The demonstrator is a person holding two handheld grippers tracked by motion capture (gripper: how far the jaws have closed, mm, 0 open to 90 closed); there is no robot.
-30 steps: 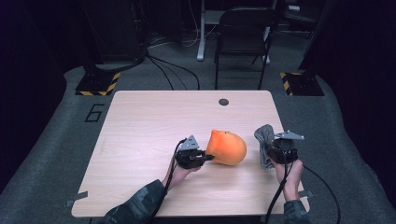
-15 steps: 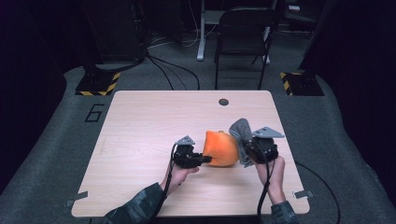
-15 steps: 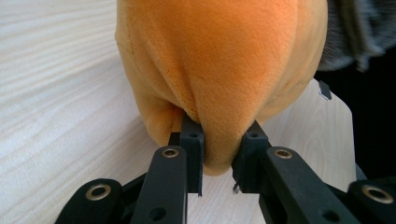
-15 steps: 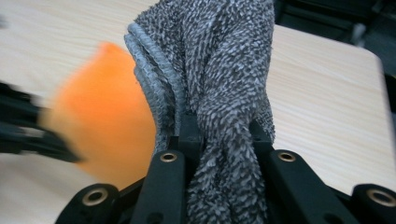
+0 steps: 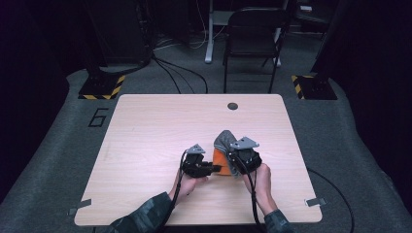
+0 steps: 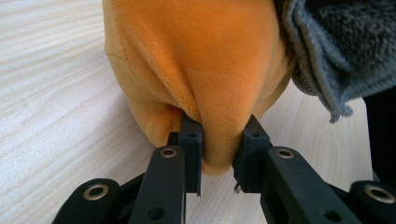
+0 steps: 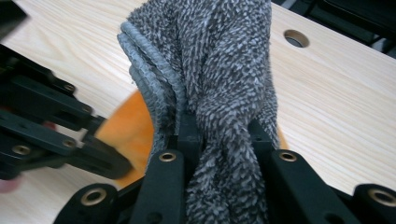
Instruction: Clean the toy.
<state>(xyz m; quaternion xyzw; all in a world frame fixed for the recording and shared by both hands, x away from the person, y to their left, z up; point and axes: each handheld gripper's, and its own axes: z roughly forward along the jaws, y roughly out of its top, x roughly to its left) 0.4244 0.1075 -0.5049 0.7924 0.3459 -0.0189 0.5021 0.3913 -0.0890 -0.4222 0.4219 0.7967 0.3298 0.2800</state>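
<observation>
Gripped in our left gripper, low and just left of centre in the high view, is a fold of the orange cloth, its jaws pinched on the plush. That cloth sits bunched on the wooden table, squeezed between both tools. To the right, our right gripper is clamped on the grey towel, which stands up in a twisted wad touching the orange cloth. We judge that the thin pinch on the orange fold could slip if we pull apart, and the two fabrics may drag each other.
</observation>
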